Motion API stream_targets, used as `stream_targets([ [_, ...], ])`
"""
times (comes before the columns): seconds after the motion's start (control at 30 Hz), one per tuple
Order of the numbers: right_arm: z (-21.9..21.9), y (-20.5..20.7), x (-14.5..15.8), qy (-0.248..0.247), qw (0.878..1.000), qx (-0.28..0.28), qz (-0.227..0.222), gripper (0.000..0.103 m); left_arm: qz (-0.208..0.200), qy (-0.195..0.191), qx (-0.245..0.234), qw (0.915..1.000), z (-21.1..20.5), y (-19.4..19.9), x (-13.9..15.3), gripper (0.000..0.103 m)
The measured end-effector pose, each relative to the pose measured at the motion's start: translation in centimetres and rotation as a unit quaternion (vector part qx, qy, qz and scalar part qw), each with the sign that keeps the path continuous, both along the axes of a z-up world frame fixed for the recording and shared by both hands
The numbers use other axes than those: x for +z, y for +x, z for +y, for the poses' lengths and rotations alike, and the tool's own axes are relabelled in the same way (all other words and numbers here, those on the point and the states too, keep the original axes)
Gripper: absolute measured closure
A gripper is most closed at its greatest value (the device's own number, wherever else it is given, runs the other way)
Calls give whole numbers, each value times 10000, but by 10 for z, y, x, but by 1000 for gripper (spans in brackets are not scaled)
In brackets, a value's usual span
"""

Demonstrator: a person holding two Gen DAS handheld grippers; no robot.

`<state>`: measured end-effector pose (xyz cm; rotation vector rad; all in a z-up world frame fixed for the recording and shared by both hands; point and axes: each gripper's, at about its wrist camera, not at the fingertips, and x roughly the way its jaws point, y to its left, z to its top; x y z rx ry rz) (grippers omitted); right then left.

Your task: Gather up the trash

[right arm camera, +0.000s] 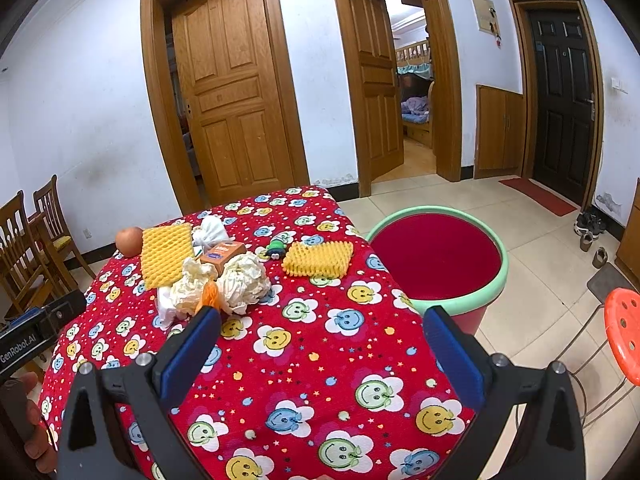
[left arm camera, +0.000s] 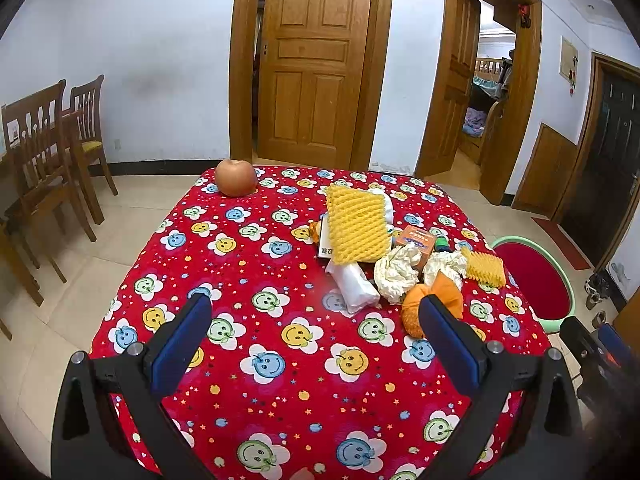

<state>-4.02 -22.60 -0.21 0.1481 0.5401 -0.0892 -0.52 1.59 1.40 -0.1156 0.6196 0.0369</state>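
Note:
A heap of trash lies on the red smiley tablecloth [left arm camera: 280,360]: a large yellow foam net [left arm camera: 357,224], a small yellow foam net [left arm camera: 483,266], crumpled white paper [left arm camera: 396,270], a white plastic bag [left arm camera: 352,286], an orange box [left arm camera: 418,238] and orange peel [left arm camera: 434,304]. My left gripper [left arm camera: 314,312] hovers open above the cloth, just short of the heap. My right gripper [right arm camera: 320,324] is open too, with the crumpled paper [right arm camera: 244,280] and the small net [right arm camera: 318,258] ahead of it. A red bin with a green rim [right arm camera: 436,260] stands by the table's right side.
An apple [left arm camera: 235,177] rests at the table's far left corner. A small green toy [right arm camera: 276,247] lies near the small net. Wooden chairs [left arm camera: 52,160] stand at the left, an orange stool [right arm camera: 624,332] at the right. Shoes [right arm camera: 590,232] sit by the dark door.

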Motion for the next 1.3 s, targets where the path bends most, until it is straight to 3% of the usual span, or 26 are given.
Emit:
stream_targets([
  [0.67,-2,4,-4,16,10000,13,13,0,97,89,-28,9999,-1,14,-5,1],
  [1.1,-26,52,5,81,9999,103,-72,0,345,183,-235,9990,-10,79,-3,1],
  [1.3,-24,90,-5,10,9991,382,207,0,609,216,-284,9975,-17,117,-16,2],
])
